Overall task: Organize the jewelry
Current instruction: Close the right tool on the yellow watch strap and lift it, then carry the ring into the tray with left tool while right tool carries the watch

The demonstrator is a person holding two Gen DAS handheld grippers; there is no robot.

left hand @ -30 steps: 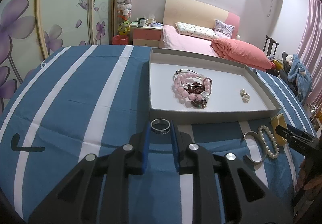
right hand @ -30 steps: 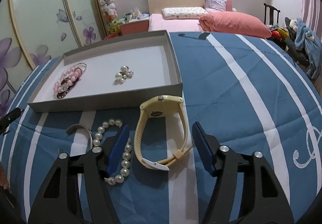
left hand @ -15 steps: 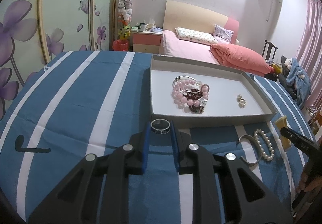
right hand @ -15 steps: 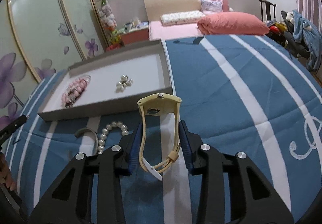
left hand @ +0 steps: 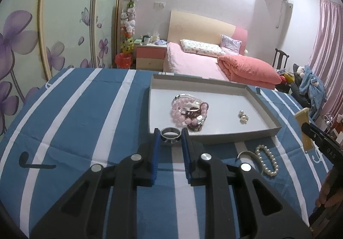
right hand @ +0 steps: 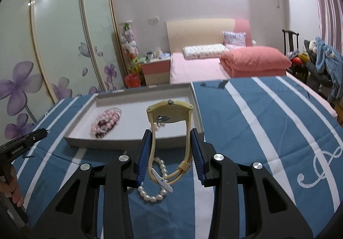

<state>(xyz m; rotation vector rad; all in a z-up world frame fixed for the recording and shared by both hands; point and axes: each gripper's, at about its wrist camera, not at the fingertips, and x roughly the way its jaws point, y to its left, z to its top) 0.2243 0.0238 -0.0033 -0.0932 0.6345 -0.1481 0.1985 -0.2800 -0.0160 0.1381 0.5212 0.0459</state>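
1. Blue-striped surface [left hand: 85, 110] carrying grey tray [left hand: 268, 129].
2. Right tool [right hand: 170, 131] clamped on yellow watch [right hand: 169, 113], strap upright; tray at twelve o'clock.
3. Left tool [left hand: 170, 131] clamped on silver ring [left hand: 170, 134], tray likewise at twelve.

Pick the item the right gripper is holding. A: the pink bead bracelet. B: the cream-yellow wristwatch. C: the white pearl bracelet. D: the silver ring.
B: in the right wrist view the right gripper has its blue fingers pressed on the strap of the cream-yellow wristwatch, lifted above the blue striped cloth, while the white pearl bracelet lies on the cloth below.
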